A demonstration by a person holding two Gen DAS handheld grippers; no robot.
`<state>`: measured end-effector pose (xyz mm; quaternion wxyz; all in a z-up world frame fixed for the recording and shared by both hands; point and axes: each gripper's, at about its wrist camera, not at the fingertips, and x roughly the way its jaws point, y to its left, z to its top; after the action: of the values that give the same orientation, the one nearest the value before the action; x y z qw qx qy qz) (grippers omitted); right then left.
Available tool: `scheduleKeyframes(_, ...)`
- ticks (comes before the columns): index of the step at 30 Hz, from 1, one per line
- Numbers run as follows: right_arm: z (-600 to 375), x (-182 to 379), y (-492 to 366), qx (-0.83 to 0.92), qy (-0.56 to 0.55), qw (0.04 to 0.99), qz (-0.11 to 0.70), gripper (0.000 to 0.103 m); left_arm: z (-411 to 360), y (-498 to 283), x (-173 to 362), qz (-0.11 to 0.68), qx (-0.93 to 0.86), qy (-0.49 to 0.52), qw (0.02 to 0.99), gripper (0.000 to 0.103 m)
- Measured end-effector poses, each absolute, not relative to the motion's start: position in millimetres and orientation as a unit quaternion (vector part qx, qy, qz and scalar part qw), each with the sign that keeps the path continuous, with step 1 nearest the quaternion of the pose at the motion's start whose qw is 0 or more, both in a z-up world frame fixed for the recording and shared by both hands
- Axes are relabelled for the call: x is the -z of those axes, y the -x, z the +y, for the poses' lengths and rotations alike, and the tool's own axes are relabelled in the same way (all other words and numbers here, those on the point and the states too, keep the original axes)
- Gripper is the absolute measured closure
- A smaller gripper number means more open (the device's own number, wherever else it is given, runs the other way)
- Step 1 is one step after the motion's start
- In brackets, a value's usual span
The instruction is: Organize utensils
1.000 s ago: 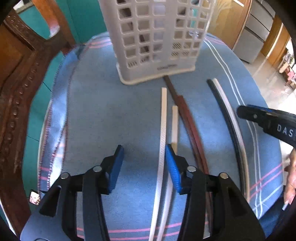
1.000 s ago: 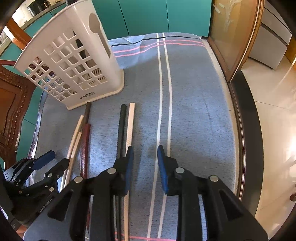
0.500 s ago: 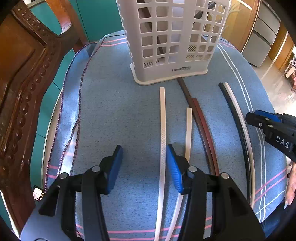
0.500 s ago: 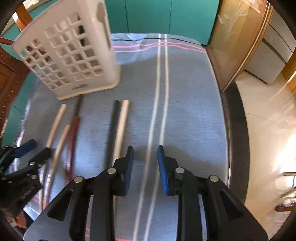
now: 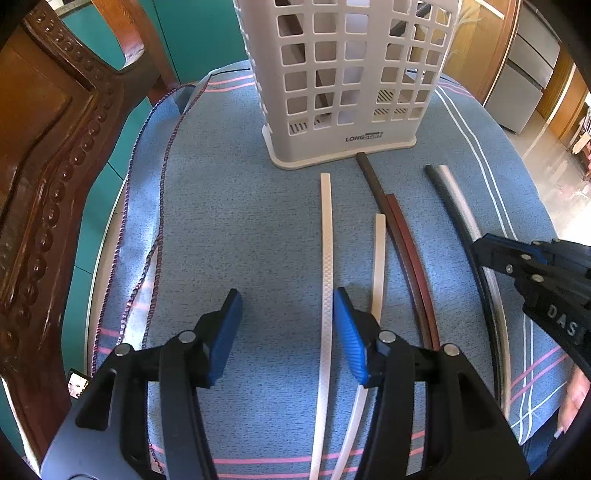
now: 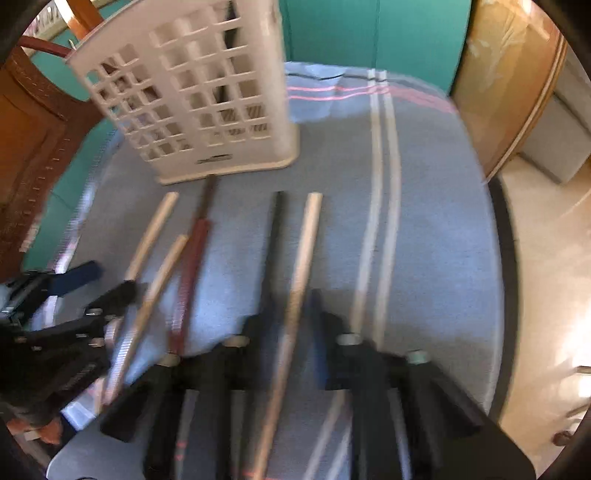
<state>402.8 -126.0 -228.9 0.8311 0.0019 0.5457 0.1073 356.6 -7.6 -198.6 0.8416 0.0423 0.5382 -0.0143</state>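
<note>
Several chopsticks lie lengthwise on a blue cloth point(image 5: 240, 229) in front of a white perforated utensil basket point(image 5: 347, 77). My left gripper point(image 5: 286, 325) is open; a white chopstick point(image 5: 327, 258) runs between its fingers near the right one, and a second white chopstick point(image 5: 378, 258) lies just right of it. A brown pair point(image 5: 399, 229) and a black and white pair point(image 5: 458, 214) lie further right. My right gripper point(image 6: 291, 332) is open over the black chopstick point(image 6: 275, 236) and pale chopstick point(image 6: 304, 251); that view is blurred. The basket point(image 6: 192, 88) stands at its upper left.
A carved wooden chair back point(image 5: 48, 177) stands close at the left. The cloth's edge and a dark table rim point(image 6: 506, 258) run along the right, with floor beyond. Teal cabinets point(image 6: 369, 33) stand behind the basket.
My left gripper has drawn back and shifted so the white chopstick sits between its fingers. My right gripper has swung left from the white stripes onto the black and pale pair.
</note>
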Motion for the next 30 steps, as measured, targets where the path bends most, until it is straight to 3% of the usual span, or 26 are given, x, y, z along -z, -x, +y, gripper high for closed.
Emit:
scheduleKeyframes(6,-131.4,215.0,-398.4,-0.136,-0.048,0.835,0.531,0.097,-6.6,-356.8,198.3,0.539,0.015,-0.041,0.841,0.049)
scheduleKeyframes(10,-144.9,218.0,-406.5,-0.072,-0.02,0.837,0.543,0.096,-4.8,-356.9,198.6,0.54,0.013,-0.04,0.841,0.046)
scheduleKeyframes(12,-146.9,223.8,-410.5,-0.051,-0.001,0.833,0.551,0.091,-3.2,-357.8,198.6,0.542,0.01,-0.036,0.84,0.046)
scheduleKeyframes(14,-147.3,224.4,-410.2,-0.057,-0.01,0.832,0.551,0.076,-2.5,-360.3,198.5,0.542,0.008,-0.033,0.84,0.046)
scheduleKeyframes(15,-146.4,224.3,-411.4,-0.056,-0.008,0.833,0.55,0.075,-3.1,-362.5,198.5,0.542,0.008,-0.033,0.84,0.046)
scheduleKeyframes(28,-128.7,230.1,-410.8,-0.048,0.041,0.842,0.536,0.074,-13.3,-379.9,194.5,0.547,0.015,-0.023,0.837,0.045)
scheduleKeyframes(29,-127.9,230.3,-410.9,-0.049,0.041,0.842,0.536,0.074,-11.0,-383.4,194.8,0.549,0.018,-0.018,0.835,0.046)
scheduleKeyframes(30,-127.0,230.0,-413.1,-0.05,0.042,0.842,0.536,0.074,-10.5,-384.1,194.2,0.55,0.025,-0.013,0.835,0.054)
